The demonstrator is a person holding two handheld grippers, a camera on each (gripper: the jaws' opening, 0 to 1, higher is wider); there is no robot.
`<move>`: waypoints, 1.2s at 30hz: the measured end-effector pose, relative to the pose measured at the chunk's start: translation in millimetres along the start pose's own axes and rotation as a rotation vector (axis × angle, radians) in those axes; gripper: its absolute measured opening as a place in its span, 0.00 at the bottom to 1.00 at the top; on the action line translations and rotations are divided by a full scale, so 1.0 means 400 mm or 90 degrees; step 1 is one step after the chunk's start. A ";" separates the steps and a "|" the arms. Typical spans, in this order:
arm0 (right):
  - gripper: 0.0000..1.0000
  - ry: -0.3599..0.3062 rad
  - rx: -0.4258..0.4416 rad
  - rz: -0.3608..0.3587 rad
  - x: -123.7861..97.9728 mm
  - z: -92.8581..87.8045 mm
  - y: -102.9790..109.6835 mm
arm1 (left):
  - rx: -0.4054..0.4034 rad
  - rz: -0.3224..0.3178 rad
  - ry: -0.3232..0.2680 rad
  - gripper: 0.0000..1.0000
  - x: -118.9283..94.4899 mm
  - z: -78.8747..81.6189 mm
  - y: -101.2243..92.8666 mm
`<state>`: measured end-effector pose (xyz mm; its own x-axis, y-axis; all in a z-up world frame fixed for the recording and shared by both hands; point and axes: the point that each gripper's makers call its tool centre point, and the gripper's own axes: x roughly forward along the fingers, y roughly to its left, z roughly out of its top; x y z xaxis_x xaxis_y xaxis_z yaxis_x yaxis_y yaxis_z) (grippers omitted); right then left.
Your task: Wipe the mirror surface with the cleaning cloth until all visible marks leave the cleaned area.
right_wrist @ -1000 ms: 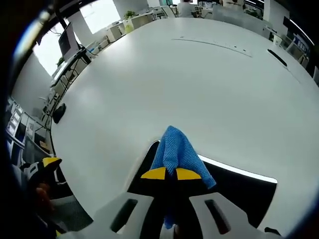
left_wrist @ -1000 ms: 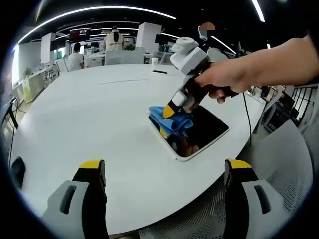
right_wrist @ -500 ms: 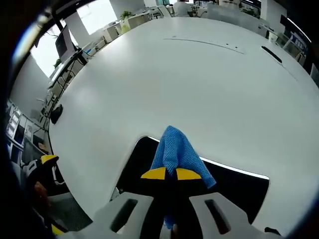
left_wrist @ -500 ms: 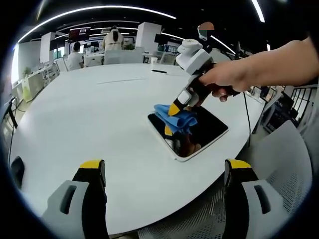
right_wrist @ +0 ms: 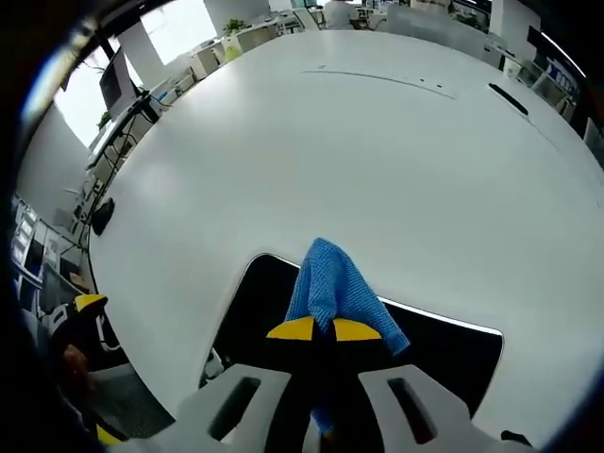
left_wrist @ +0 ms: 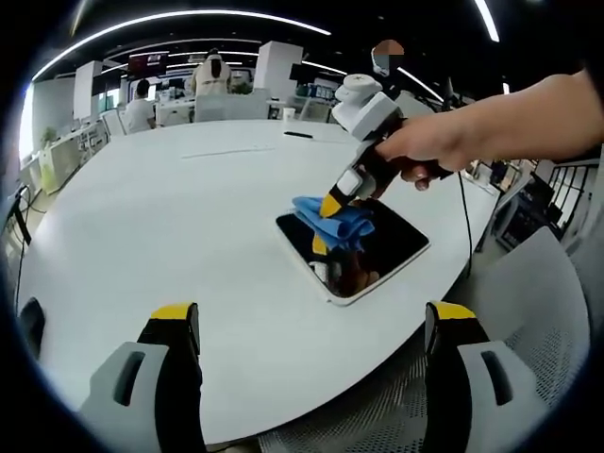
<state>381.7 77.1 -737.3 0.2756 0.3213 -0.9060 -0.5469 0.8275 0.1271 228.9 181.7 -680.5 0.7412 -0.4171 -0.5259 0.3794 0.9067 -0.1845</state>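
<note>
Open-plan office, strip lights overhead, desks and a few people sitting far back. A big round white table (left_wrist: pixel 170 217) is taking up most of both views. A flat rectangular mirror (left_wrist: pixel 377 247) with a dark reflective face and pale edge is lying near the table's near edge, just in from a grey mesh chair (left_wrist: pixel 538 321).

In the left gripper view the left gripper (left_wrist: pixel 311 326) is hovering low over the table edge, well apart from the mirror, jaws spread wide with nothing between the yellow-tipped fingers (left_wrist: pixel 175 313). A person's hand (left_wrist: pixel 425 151) is gripping the right gripper (left_wrist: pixel 330 203), which is angling down onto the mirror's far-left part. A blue cleaning cloth (left_wrist: pixel 332 222) is bunching under its yellow tips, pressing on the glass.

In the right gripper view the right gripper (right_wrist: pixel 326 329) is pinching the cleaning cloth (right_wrist: pixel 332 288) tight, jaws closed together on it, blue weave fanning out ahead of the tips and down between the fingers. The mirror (right_wrist: pixel 444 354) is sitting beneath, its rounded corner showing to the left of the cloth and its pale far edge running off right. A thin dark slot (right_wrist: pixel 514 97) is lying on the table far side. The left gripper's yellow tip (right_wrist: pixel 83 304) is peeking in at the left edge. Marks on the glass: too dark and small to tell.
</note>
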 end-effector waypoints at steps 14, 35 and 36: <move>0.00 -0.006 0.013 -0.020 -0.001 -0.020 0.008 | -0.002 0.005 -0.009 0.99 0.000 0.005 0.007; 0.00 -0.031 0.078 0.030 -0.033 -0.100 0.048 | -0.004 0.005 -0.009 0.99 0.000 0.004 0.007; 0.00 -0.031 0.078 0.031 -0.035 -0.105 0.053 | -0.003 0.004 -0.008 0.99 -0.001 0.004 0.006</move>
<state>333.1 70.6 -739.0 0.2905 0.3822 -0.8772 -0.4612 0.8592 0.2216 230.4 183.8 -679.5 0.7507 -0.4123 -0.5161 0.3718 0.9095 -0.1858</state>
